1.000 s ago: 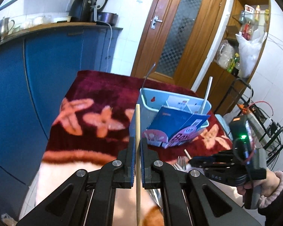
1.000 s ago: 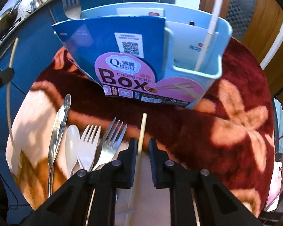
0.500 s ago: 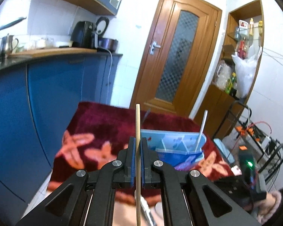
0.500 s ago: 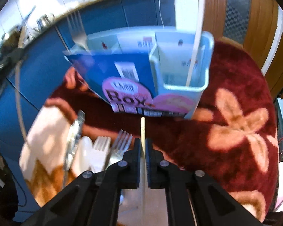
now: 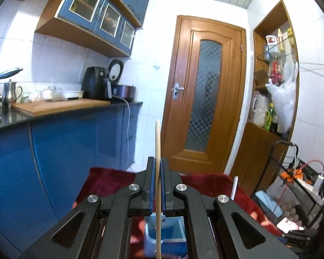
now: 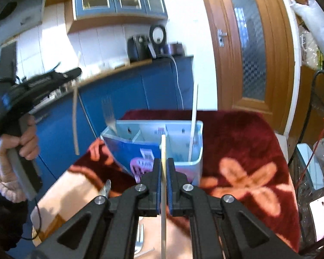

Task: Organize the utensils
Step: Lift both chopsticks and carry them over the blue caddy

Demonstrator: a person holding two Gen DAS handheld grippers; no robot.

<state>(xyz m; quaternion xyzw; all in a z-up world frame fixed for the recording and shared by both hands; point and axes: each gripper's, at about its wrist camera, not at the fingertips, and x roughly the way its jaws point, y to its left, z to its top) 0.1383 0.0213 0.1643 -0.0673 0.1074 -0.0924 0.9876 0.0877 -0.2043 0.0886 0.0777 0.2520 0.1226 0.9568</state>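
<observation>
Pale wood marks the item in each grip: the left gripper is closed tight on a wooden chopstick, its jaws pinching the shaft partway along so the tip stands clear above them. The right gripper is likewise clamped on a second chopstick, also held upright between the pads.

The light-blue utensil holder sits on the red floral cloth toward the far side of the table, directly ahead of the right gripper. A fork stands in its far-left compartment; a white chopstick leans in the right compartment. A blue and pink chopstick box rests against the holder's near-left face.

In the right wrist view the left gripper appears at the far left, held in a hand with a pink cuff, its chopstick hanging down beside it.

Judgement: both sticks are held vertically and high so they can be lowered end-first into a compartment. The right compartment, already holding a chopstick, is the likely destination. Risk: thin shafts may swivel in the grip on contact with the rim.
</observation>
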